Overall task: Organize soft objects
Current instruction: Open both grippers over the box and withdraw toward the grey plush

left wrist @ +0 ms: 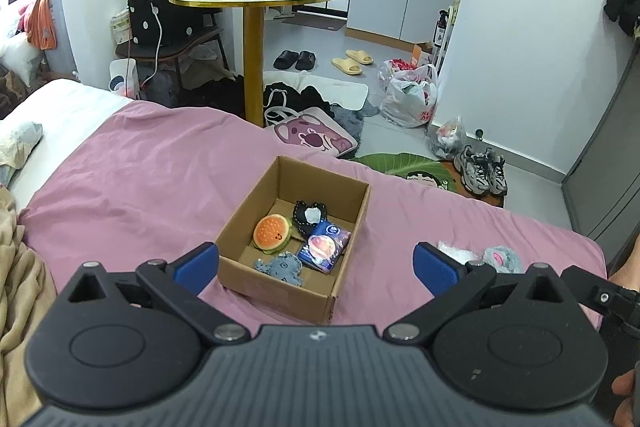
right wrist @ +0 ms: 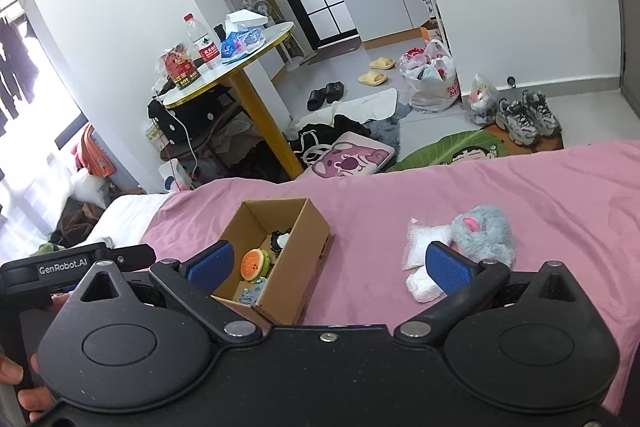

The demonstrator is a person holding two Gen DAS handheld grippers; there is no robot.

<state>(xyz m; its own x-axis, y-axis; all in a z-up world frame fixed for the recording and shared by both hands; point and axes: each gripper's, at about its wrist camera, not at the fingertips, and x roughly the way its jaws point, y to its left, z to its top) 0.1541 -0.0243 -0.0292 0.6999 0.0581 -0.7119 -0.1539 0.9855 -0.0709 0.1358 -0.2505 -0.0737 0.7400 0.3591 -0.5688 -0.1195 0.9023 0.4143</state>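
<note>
Both my left gripper (left wrist: 316, 263) and right gripper (right wrist: 328, 263) hang spread and empty over the bed (left wrist: 140, 163). My left view shows four soft items in the cardboard box (left wrist: 240, 267); my right shows the grey plush (right wrist: 486, 231) lying beside the box.

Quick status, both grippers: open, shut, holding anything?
Left gripper: open, empty, above the cardboard box.
Right gripper: open, empty.
</note>
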